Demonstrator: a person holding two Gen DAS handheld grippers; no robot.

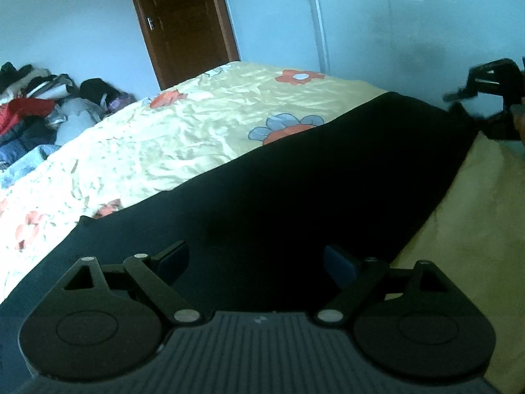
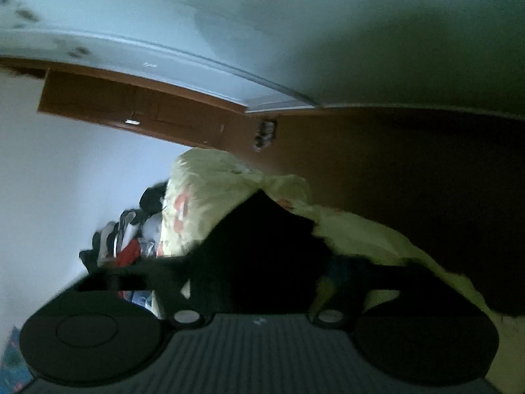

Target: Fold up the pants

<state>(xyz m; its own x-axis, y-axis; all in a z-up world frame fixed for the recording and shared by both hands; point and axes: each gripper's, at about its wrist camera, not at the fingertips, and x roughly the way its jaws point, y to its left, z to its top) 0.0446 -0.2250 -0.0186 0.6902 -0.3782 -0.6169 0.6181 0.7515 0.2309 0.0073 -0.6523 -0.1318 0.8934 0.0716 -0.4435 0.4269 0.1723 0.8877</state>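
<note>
The black pants (image 1: 311,177) lie stretched across the yellow flowered bedspread (image 1: 183,131), from near my left gripper to the far right. My left gripper (image 1: 256,259) is open, its fingers spread wide just over the near end of the pants. My right gripper (image 1: 485,98) shows at the right edge of the left wrist view, at the far corner of the pants. In the tilted, blurred right wrist view the right gripper (image 2: 259,269) has its fingers spread with dark pants fabric (image 2: 262,239) between them; a grip cannot be told.
A pile of mixed clothes (image 1: 36,108) sits at the far left of the bed. A brown wooden door (image 1: 183,23) and white walls stand behind the bed. The bed's right edge drops off beside the pants (image 1: 485,216).
</note>
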